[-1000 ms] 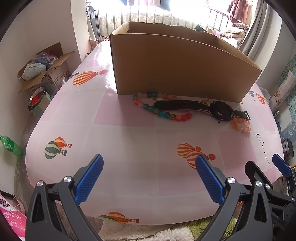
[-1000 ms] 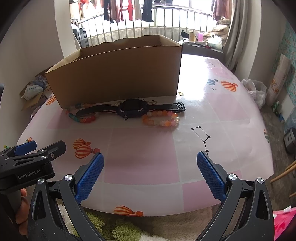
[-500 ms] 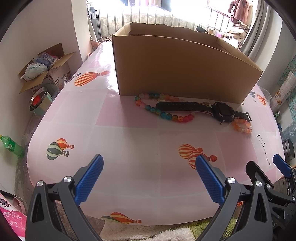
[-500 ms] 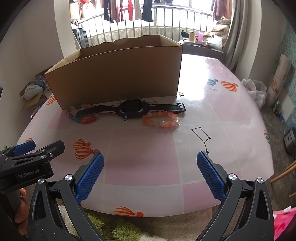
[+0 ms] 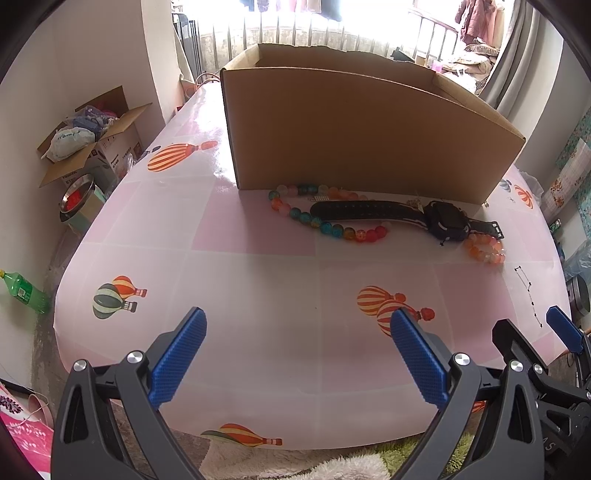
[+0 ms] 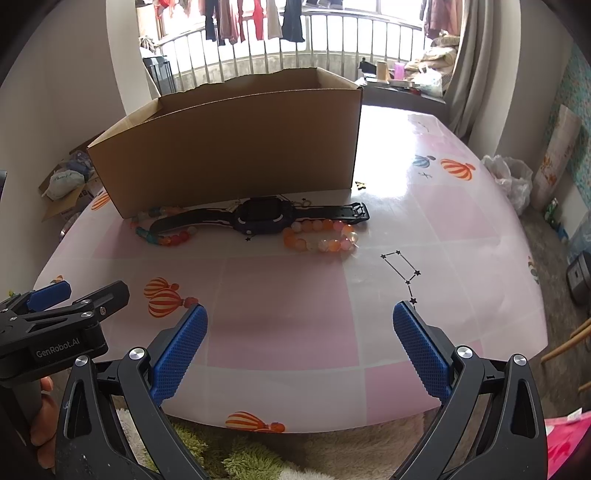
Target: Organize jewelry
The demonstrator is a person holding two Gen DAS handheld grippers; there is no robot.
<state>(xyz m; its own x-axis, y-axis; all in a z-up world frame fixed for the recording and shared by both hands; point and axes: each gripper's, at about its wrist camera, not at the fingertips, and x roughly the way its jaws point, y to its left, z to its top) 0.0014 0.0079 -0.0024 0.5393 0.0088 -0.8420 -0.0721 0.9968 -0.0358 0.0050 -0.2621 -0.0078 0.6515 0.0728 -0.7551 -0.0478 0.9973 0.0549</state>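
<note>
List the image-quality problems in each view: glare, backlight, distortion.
Left wrist view: window blown out white, cardboard box front in shadow, glare on the tablecloth, fisheye bending the edges. Right wrist view: milder backlight, a bright glare patch right of the box, same barrel distortion.

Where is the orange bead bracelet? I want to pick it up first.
In the right wrist view, the orange bead bracelet lies on the table right of centre, touching the watch strap's near side, in front of the cardboard box.
</note>
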